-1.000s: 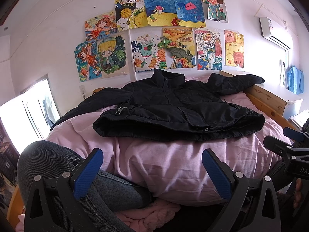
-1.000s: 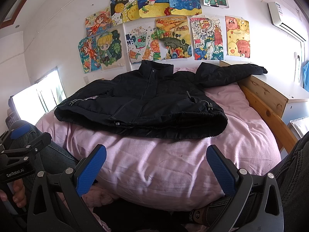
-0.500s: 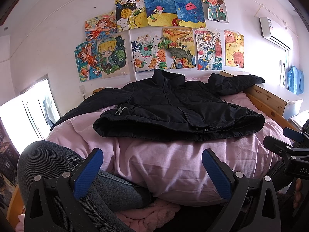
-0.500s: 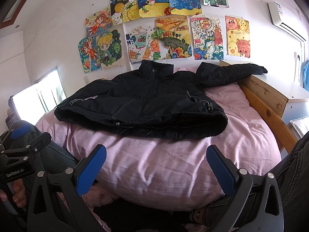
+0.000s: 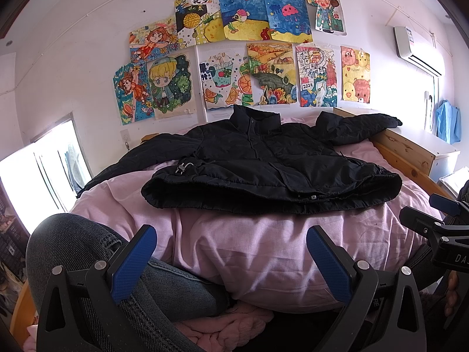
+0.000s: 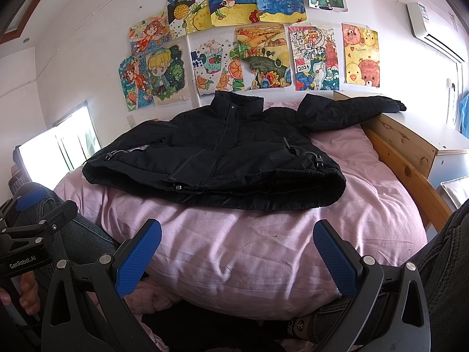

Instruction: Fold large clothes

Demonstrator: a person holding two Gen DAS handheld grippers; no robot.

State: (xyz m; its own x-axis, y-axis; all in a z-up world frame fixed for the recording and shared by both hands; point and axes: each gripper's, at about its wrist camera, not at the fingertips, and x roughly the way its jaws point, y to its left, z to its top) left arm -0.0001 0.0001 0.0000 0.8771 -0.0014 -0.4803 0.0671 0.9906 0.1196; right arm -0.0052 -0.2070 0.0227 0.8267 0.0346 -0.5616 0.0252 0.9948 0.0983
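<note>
A black padded jacket point(image 5: 263, 167) lies flat, front up, on a pink duvet point(image 5: 263, 243), collar toward the wall and both sleeves spread out. It also shows in the right wrist view point(image 6: 217, 161). Its right sleeve point(image 6: 351, 111) rests on a wooden headboard shelf. My left gripper point(image 5: 231, 259) is open and empty, low in front of the duvet, short of the jacket's hem. My right gripper point(image 6: 237, 253) is open and empty at the same distance. Each gripper shows at the edge of the other's view.
The wooden bed frame point(image 6: 410, 173) and a white-topped cabinet point(image 5: 433, 146) run along the right. The person's jeans-clad knee point(image 5: 76, 243) is at lower left. Drawings cover the wall point(image 5: 249, 58). A bright window point(image 5: 35, 182) is at the left.
</note>
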